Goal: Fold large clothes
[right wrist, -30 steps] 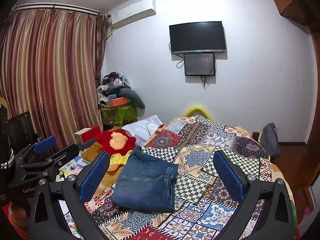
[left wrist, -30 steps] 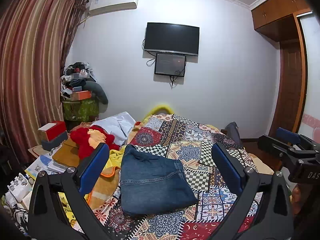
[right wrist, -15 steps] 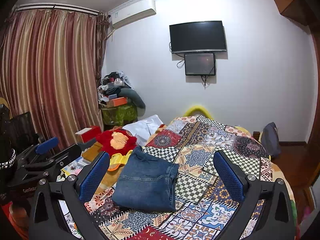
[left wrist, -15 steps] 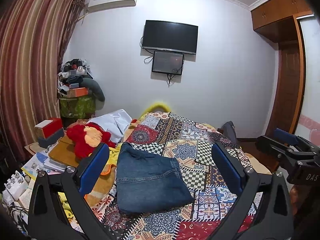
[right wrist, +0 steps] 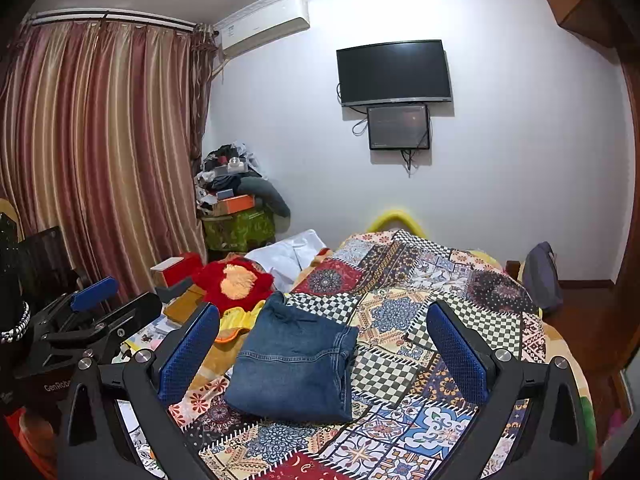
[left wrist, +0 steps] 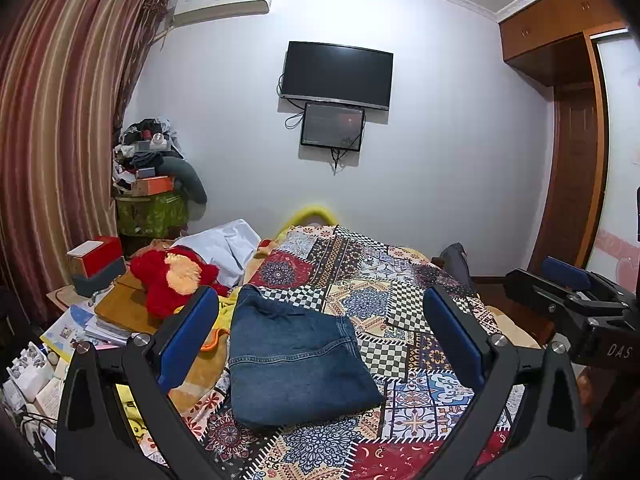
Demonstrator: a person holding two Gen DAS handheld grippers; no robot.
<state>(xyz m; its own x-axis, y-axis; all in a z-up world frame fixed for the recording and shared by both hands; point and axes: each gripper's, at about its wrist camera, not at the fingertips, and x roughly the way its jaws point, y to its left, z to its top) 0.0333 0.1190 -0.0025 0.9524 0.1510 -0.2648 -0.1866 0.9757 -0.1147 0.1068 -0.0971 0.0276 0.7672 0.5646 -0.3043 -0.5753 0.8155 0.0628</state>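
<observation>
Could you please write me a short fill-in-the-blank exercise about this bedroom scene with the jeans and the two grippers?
1. The folded jeans lie on the patchwork ____.
2. Both the left gripper and the right gripper have their jaws ____.
3. The red plush toy lies to the ____ of the jeans in both views.
4. On the wall, the small screen hangs directly ____ the television.

Missing words: quilt; open; left; below
</observation>
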